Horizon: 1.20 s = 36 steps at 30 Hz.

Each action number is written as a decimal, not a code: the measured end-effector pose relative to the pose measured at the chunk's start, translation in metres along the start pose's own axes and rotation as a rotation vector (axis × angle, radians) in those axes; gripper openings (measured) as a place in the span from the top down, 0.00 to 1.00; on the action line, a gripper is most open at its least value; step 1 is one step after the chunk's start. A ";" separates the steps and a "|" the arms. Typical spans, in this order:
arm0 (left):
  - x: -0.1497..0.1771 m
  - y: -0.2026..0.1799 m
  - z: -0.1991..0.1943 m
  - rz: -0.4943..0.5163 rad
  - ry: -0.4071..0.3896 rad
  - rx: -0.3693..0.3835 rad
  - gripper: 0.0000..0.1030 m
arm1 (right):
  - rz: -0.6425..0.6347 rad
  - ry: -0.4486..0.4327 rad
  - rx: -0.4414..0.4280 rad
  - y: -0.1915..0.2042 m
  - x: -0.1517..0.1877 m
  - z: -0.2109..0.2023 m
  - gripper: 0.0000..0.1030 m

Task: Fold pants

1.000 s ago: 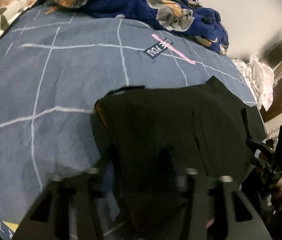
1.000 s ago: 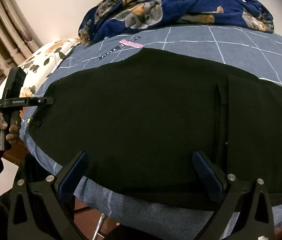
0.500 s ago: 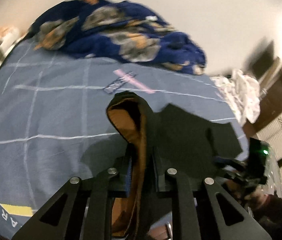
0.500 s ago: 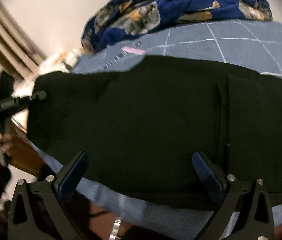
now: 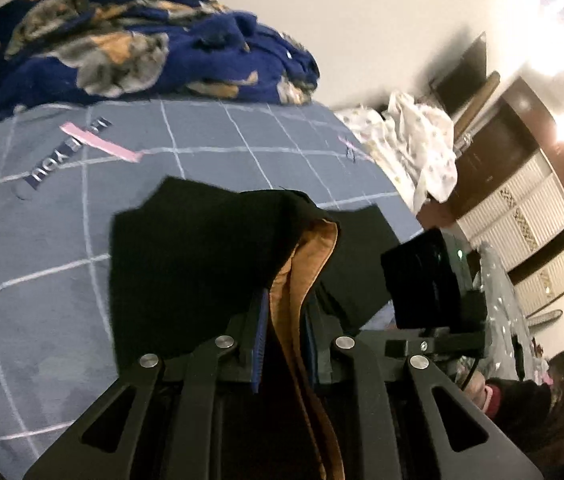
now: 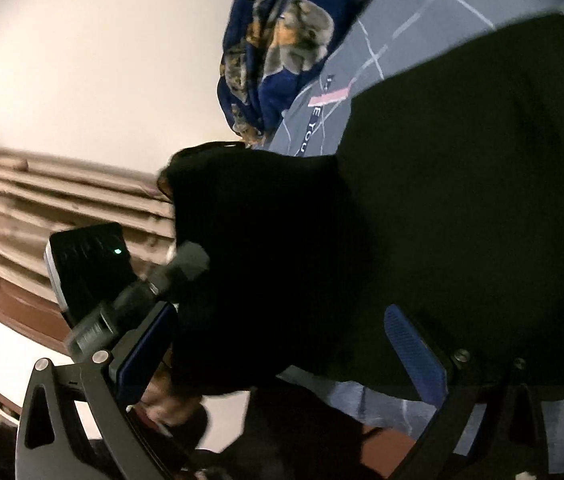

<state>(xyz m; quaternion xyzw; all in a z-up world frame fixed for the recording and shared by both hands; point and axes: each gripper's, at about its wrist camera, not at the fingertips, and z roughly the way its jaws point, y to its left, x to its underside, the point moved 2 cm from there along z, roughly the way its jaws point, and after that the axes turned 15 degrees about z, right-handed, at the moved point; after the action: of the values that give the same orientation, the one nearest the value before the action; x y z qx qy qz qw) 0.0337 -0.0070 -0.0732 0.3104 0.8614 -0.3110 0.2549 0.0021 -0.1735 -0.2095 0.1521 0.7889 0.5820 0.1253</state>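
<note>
Pants: the black pants [image 5: 202,256] lay on the bed, one end lifted off it and carried over the flat part; an orange-brown lining [image 5: 301,280] showed along the raised fold.
Left tool: the left tool [image 5: 283,320] was clamped narrow on that raised fold, black cloth draping to its left.
Right tool: the right tool [image 6: 278,344] stood wide, its blue pads [image 6: 413,352] apart with the pants' edge between them; whether either pad touched the cloth could not be told.
Tools together: the right tool's body appeared just beside the left one in the left wrist view.
Bed: the blue-grey sheet [image 5: 42,240] carried white grid lines and a pink strip [image 5: 100,144].
Blanket: a dark blue patterned blanket [image 5: 122,48] was heaped at the far side.
White cloth: a pale bundle [image 5: 421,152] sat off the bed's right edge.
</note>
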 end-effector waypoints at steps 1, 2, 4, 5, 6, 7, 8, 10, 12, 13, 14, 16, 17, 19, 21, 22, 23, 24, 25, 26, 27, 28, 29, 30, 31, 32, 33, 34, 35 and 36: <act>0.001 0.000 0.003 -0.009 0.003 0.007 0.83 | 0.011 0.006 -0.009 -0.001 -0.001 0.001 0.00; 0.002 0.001 0.003 -0.027 0.002 0.026 0.82 | 0.015 0.005 -0.011 -0.002 -0.002 0.001 0.00; 0.004 0.007 -0.004 -0.088 -0.008 0.094 0.80 | 0.016 0.010 -0.016 -0.001 -0.005 0.002 0.00; 0.004 0.012 -0.008 -0.127 -0.036 0.152 0.73 | 0.012 0.016 -0.026 0.000 -0.005 0.003 0.00; 0.003 0.017 -0.013 -0.158 -0.066 0.189 0.65 | 0.007 0.020 -0.022 0.002 -0.006 0.006 0.00; 0.000 0.022 -0.018 -0.181 -0.087 0.189 0.60 | 0.005 0.022 -0.016 0.002 -0.006 0.007 0.00; -0.001 0.026 -0.022 -0.188 -0.102 0.171 0.53 | 0.004 0.029 -0.019 0.002 -0.007 0.009 0.00; -0.003 0.032 -0.028 -0.187 -0.121 0.131 0.53 | 0.011 0.039 -0.024 0.002 -0.006 0.010 0.00; -0.002 0.034 -0.032 -0.176 -0.115 0.093 0.53 | 0.007 0.032 0.015 0.000 -0.006 0.014 0.00; 0.000 0.035 -0.033 -0.165 -0.103 0.065 0.53 | 0.002 0.030 0.014 0.000 -0.006 0.015 0.00; 0.003 0.034 -0.034 -0.146 -0.087 0.027 0.53 | -0.012 0.023 0.017 0.002 -0.006 0.015 0.00; 0.011 0.035 -0.036 -0.117 -0.067 -0.022 0.53 | -0.054 0.021 0.081 0.006 -0.003 0.020 0.02; 0.016 0.035 -0.037 -0.115 -0.060 -0.030 0.53 | -0.078 0.030 0.124 0.009 -0.002 0.026 0.04; 0.029 0.040 -0.041 -0.128 -0.051 -0.042 0.53 | -0.104 0.038 0.155 0.011 0.002 0.030 0.15; 0.040 0.045 -0.045 -0.158 -0.046 -0.048 0.53 | -0.122 0.044 0.218 0.012 0.002 0.038 0.70; 0.044 0.048 -0.047 -0.174 -0.044 -0.047 0.53 | -0.111 0.045 0.238 0.011 -0.001 0.040 0.81; 0.048 0.051 -0.047 -0.190 -0.041 -0.047 0.53 | -0.087 0.048 0.221 0.010 -0.003 0.040 0.82; 0.051 0.053 -0.047 -0.202 -0.037 -0.052 0.53 | -0.093 0.043 0.225 0.011 -0.003 0.038 0.82; 0.053 0.054 -0.047 -0.208 -0.030 -0.061 0.53 | -0.117 0.038 0.242 0.015 -0.004 0.037 0.82; 0.052 0.054 -0.047 -0.208 -0.025 -0.067 0.53 | -0.123 0.037 0.246 0.018 -0.004 0.036 0.83; 0.052 0.053 -0.046 -0.205 -0.017 -0.077 0.53 | -0.122 0.036 0.242 0.021 -0.006 0.034 0.83; 0.051 0.051 -0.045 -0.202 -0.014 -0.081 0.53 | -0.126 0.032 0.237 0.025 -0.007 0.029 0.83; 0.049 0.049 -0.045 -0.194 -0.013 -0.084 0.52 | -0.136 0.022 0.226 0.031 -0.011 0.020 0.83; 0.048 0.045 -0.044 -0.185 -0.010 -0.087 0.49 | -0.137 0.017 0.215 0.034 -0.013 0.012 0.84; 0.046 0.042 -0.042 -0.175 -0.007 -0.086 0.47 | -0.135 0.004 0.203 0.038 -0.019 0.001 0.84; 0.044 0.038 -0.038 -0.163 0.001 -0.083 0.43 | -0.133 -0.015 0.197 0.041 -0.025 -0.014 0.84; 0.041 0.034 -0.034 -0.154 0.008 -0.079 0.40 | -0.139 -0.035 0.199 0.043 -0.031 -0.029 0.84; 0.039 0.031 -0.031 -0.147 0.012 -0.075 0.39 | -0.144 -0.060 0.206 0.044 -0.038 -0.045 0.85; 0.037 0.027 -0.026 -0.138 0.015 -0.070 0.38 | -0.146 -0.094 0.221 0.043 -0.047 -0.065 0.85; 0.034 0.023 -0.021 -0.129 0.021 -0.064 0.38 | -0.142 -0.128 0.234 0.041 -0.055 -0.085 0.85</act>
<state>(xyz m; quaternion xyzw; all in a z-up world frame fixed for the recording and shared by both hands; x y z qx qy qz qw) 0.0211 0.0341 -0.0892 0.2493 0.8918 -0.2957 0.2349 0.0245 -0.2581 -0.1446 0.1464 0.8505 0.4650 0.1975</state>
